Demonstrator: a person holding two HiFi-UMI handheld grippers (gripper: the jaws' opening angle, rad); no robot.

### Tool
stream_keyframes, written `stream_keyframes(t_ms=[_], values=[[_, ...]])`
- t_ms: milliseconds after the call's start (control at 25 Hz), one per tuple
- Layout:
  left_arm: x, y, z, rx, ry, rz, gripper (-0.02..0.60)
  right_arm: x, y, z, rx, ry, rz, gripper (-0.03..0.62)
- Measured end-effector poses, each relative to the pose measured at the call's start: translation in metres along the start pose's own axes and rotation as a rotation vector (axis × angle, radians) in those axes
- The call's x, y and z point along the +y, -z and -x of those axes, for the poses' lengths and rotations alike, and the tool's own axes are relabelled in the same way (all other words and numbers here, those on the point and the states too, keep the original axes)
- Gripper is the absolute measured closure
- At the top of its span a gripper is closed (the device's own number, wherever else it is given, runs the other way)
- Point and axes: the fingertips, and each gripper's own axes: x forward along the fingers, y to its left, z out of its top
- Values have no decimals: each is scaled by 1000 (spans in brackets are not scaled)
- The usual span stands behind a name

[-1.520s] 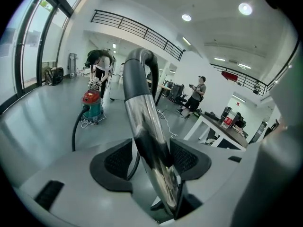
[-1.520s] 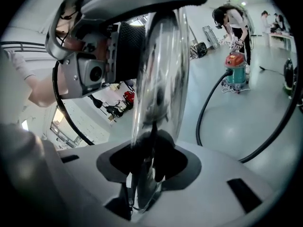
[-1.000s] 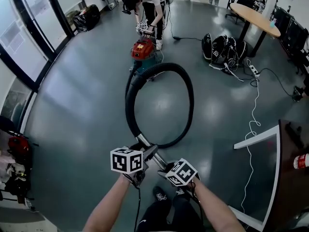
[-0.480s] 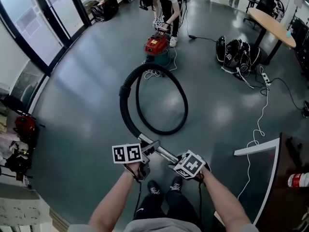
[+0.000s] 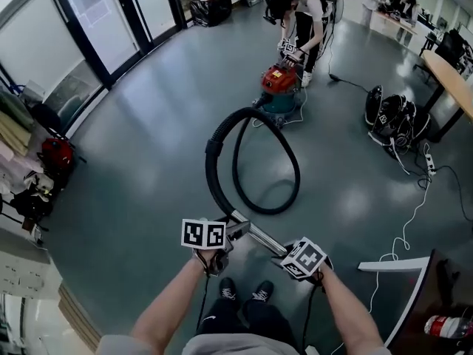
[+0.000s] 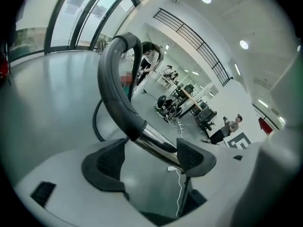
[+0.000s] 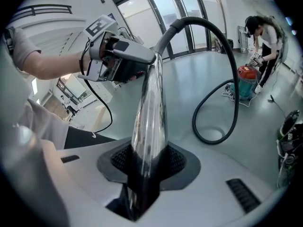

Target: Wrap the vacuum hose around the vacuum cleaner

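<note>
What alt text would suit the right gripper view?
The right gripper has its jaws clamped on a shiny metal tube. Its black hose loops down to a red vacuum cleaner, which another person bends over.

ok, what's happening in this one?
A person's right gripper is clamped on the vacuum hose's metal tube. The left gripper has just been opening its jaws, tube between them unclamped. The black hose loops across the floor to the red vacuum cleaner, where a second person bends over it. Nothing wrapped yet.
</note>
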Motion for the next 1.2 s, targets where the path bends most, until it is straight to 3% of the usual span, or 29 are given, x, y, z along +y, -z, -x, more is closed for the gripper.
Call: stream_keyframes(t_ms=[120, 200, 280, 360, 480, 680, 800, 960, 1200], values=[[9, 1, 12, 22, -64, -69, 247, -8, 0, 3, 23, -1, 7, 467], [12, 0, 22, 54, -114, -182, 247, -15, -1, 6, 46, 9, 21, 467], [13, -8, 33, 90, -183, -381, 247, -22, -4, 9, 67, 19, 41, 467], [11, -22, 42, 121, -247, -633, 247, -26, -7, 13, 82, 23, 57, 467], [4, -36, 39, 183, -278, -976, 247, -31, -12, 18, 97, 28, 68, 467], [-10, -46, 10, 290, -173, -1299, 247, -43, -23, 24, 140, 39, 66, 467], [-7, -43, -9, 386, -94, -1441, 247, -47, -33, 23, 194, 37, 83, 467], [7, -30, -36, 513, 33, -1571, 247, -57, -54, 23, 239, 42, 109, 467], [22, -31, -68, 584, 205, -1635, 249, -70, -97, 18, 267, 24, 106, 465]])
